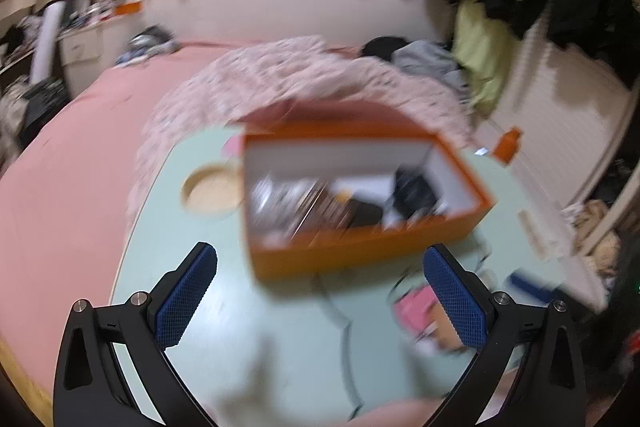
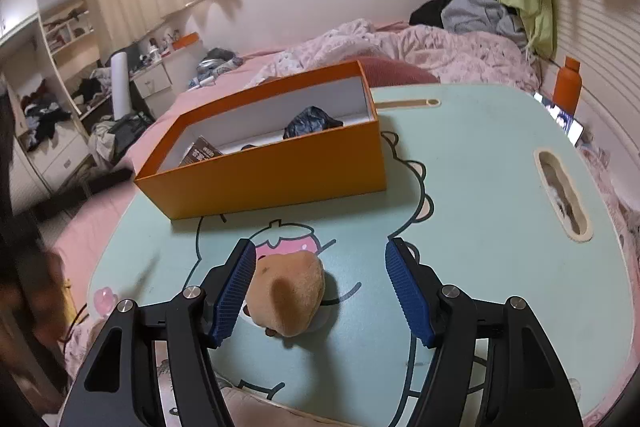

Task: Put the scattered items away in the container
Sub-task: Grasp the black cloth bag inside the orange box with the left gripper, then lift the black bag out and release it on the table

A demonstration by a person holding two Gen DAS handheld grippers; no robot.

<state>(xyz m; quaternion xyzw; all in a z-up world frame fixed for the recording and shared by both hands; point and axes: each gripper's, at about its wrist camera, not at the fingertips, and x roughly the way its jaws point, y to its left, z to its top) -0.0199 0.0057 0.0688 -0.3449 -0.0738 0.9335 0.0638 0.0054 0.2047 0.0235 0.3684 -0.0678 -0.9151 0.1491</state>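
Observation:
The left wrist view is blurred by motion. An orange cardboard box (image 1: 360, 255) stands on the pale green lap table (image 1: 240, 327) and holds several dark and silvery items. My left gripper (image 1: 320, 253) hovers in front of the box, open wide, with nothing between its fingers. In the right wrist view the same box (image 2: 272, 179) holds a dark crumpled bag (image 2: 310, 121) and a brown packet (image 2: 202, 153). A tan plush toy (image 2: 288, 295) lies on the table between the fingers of my right gripper (image 2: 320, 247). It rests against the left pad; the right pad stands apart from it.
A pink item (image 1: 416, 307) lies on the table by my left gripper's right finger. An orange bottle (image 2: 566, 83) and a lit phone (image 2: 566, 121) sit at the table's far right. The table has a slot (image 2: 564, 195) and lies on a pink bed (image 1: 60, 167) with a rumpled quilt (image 2: 440, 55).

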